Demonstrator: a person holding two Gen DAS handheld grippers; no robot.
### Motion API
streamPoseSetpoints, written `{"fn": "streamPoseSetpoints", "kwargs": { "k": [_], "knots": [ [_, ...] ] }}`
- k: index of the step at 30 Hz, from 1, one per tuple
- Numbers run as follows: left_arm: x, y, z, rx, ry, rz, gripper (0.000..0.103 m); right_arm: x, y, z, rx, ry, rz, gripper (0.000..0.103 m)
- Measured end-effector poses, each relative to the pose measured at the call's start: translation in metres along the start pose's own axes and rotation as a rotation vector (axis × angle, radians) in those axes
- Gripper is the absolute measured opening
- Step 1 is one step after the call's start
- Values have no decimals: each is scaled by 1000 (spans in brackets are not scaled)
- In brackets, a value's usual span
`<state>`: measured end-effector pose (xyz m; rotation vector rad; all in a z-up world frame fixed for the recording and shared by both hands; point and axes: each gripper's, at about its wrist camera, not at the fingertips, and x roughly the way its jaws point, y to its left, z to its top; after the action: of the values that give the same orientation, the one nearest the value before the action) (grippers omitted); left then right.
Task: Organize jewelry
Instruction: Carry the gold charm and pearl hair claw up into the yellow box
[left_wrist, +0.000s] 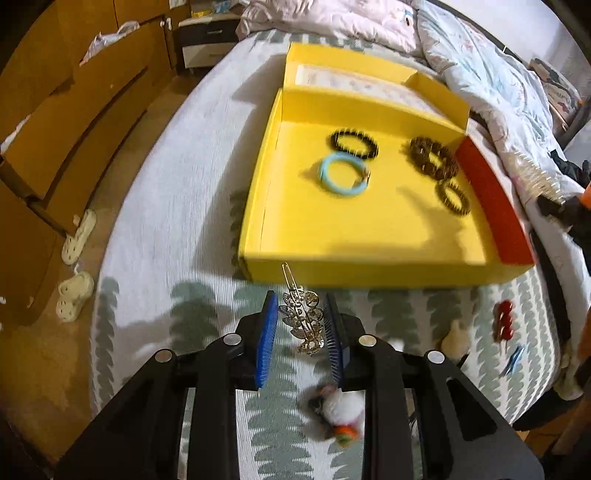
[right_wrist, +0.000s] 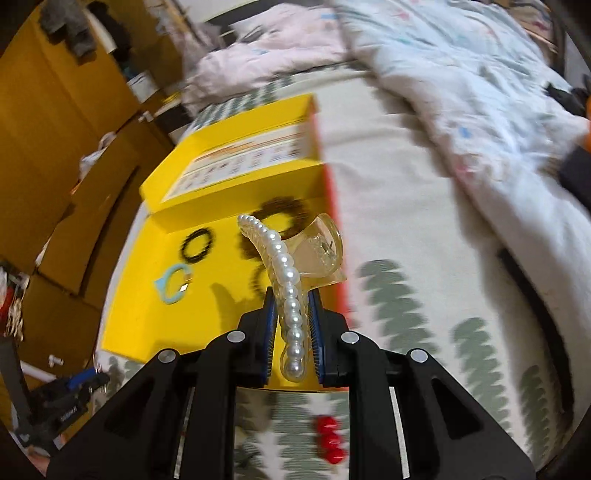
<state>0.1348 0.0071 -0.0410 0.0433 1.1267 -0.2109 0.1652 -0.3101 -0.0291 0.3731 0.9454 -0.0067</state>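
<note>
Spread under everything is your bed's white cover with grey-green leaf print, with crumpled pale quilts at its far end and orange-brown wooden cupboards along the left.

Your left gripper points steeply down, its blue ribbed pads clamped on a gold rhinestone leaf-shaped hair clip, which hangs above the cover just in front of the open yellow cardboard box.

Your right gripper also tilts downward, clenched on a translucent claw clip edged with a row of white pearls; that clip rises out of the jaws over the box's near right corner.

Inside the box lie a black beaded bracelet, a light blue bangle, and brown beaded bracelets, all apart from the walls.

On the cover near you sit a red faceted bead clip and a white fluffy pom-pom hair tie.
</note>
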Motion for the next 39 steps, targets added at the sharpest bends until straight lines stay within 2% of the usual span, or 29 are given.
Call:
{"fn": "streamPoseSetpoints", "kwargs": {
  "k": [2,7,10,20,24,30,39],
  "knots": [
    [2,-3,15,10,-4,21,26,10,18,-3,-31,14,12,18],
    [23,-8,42,7,36,13,26,45,49,-10,-80,86,28,18],
    [38,-15,52,14,70,-4,26,63,55,-12,-86,125,37,18],
    [85,-32,71,43,159,6,26,102,67,-20,-117,218,10,18],
    [99,-30,75,36,183,14,26,108,65,-21,-127,221,-34,18],
    [108,-28,76,33,197,19,26,111,60,-22,-123,227,-44,18],
    [111,-34,74,50,175,33,26,108,58,-23,-128,221,-56,18]
  ]
}}
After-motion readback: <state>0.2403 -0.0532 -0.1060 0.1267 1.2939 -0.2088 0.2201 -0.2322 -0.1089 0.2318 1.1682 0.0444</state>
